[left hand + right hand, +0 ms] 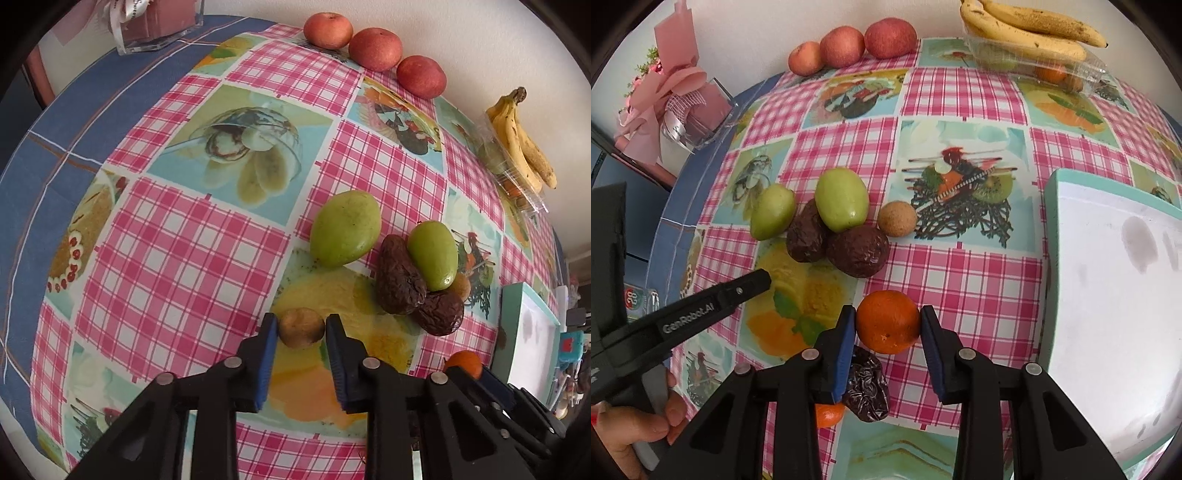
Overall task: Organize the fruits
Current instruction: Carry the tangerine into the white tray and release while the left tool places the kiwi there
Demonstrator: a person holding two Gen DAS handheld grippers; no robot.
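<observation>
In the left wrist view my left gripper (300,322) is shut on a small round brown fruit (301,330), just above the tablecloth. In the right wrist view my right gripper (888,314) is shut on an orange mandarin (887,325); both blue pads touch its sides. A pile lies ahead: two green fruits (841,199) (772,212), two wrinkled dark fruits (857,251) (806,240) and a tan round fruit (897,218). The same pile (399,280) sits to the right of my left gripper. Under my right gripper lie another wrinkled dark fruit (868,391) and a second mandarin (829,414).
Three red apples (375,48) line the wall. Bananas (1027,31) rest on a clear plastic box (1082,75) holding more fruit at the back right. A white tray with a teal rim (1049,206) stands on the right. A pink bouquet in a clear box (683,110) is at the back left.
</observation>
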